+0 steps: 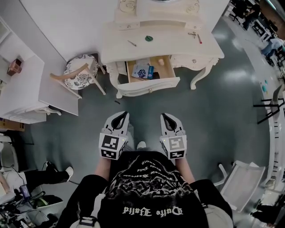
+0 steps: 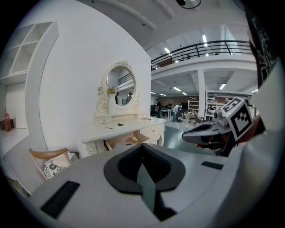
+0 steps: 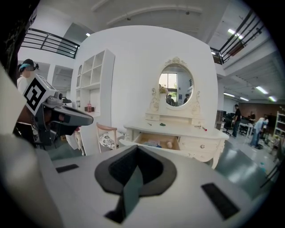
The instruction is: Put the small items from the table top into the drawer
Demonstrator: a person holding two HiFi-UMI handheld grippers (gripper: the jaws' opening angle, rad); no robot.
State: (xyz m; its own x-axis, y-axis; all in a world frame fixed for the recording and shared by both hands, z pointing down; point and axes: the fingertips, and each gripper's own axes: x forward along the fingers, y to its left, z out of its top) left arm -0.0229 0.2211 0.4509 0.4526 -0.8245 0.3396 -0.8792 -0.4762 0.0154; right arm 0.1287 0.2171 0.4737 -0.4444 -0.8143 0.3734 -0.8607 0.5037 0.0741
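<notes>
Hovering closed: left tongs (image 1: 123,115), right tongs (image 1: 166,116)

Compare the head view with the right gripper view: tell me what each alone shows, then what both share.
Head view only: the person's black shirt and the marker cube on the right hand-held gripper. Right gripper view only: the oval mirror's glass and the ceiling. Both: the dressing table, its open drawer, the cushioned chair and the left hand-held gripper.
</notes>
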